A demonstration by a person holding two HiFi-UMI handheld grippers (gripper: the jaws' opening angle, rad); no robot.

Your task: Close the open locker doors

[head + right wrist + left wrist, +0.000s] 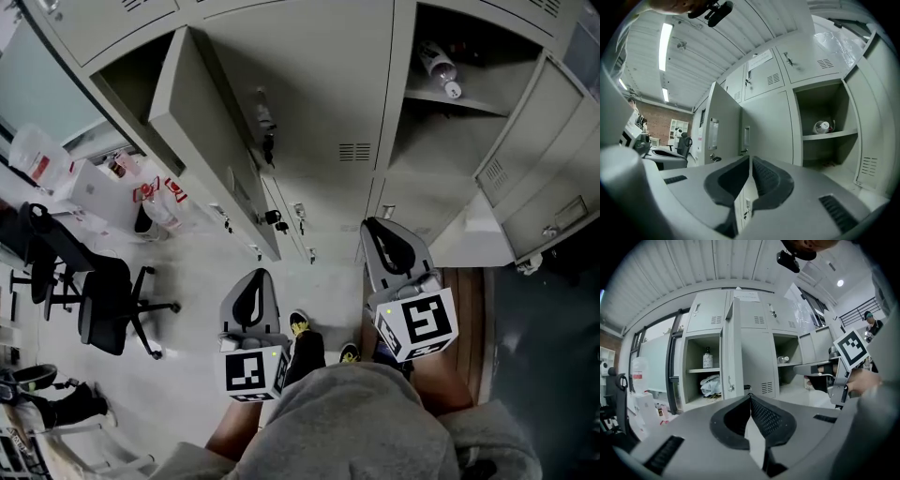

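A pale, smooth floor (pixel 192 281) runs up to a bank of grey sheet-metal lockers (pixel 319 84), with a black wheeled office chair (pixel 108 305) off to the left. Nearest, the left gripper (pixel 260 275) and the right gripper (pixel 377 225) are held out toward the lockers. Each has its ribbed black pads pressed together along one thin seam, with nothing between them.

Beyond the left gripper, and apart from it, the left open door (pixel 202 131) stands swung out — a flat slab seen nearly edge-on. Bare floor lies between its free edge and the gripper. Its compartment has an upright bottle (pixel 707 358) on the shelf and a crumpled white bag (pixel 710 384) underneath.

A closed door with a slotted vent (pixel 354 151) fills the span between the two open compartments. Farther right, the right open door (pixel 539 159) hangs wide to the right, louvres near its edge. Its compartment holds a clear bottle lying on its side (pixel 439 67) on the shelf.
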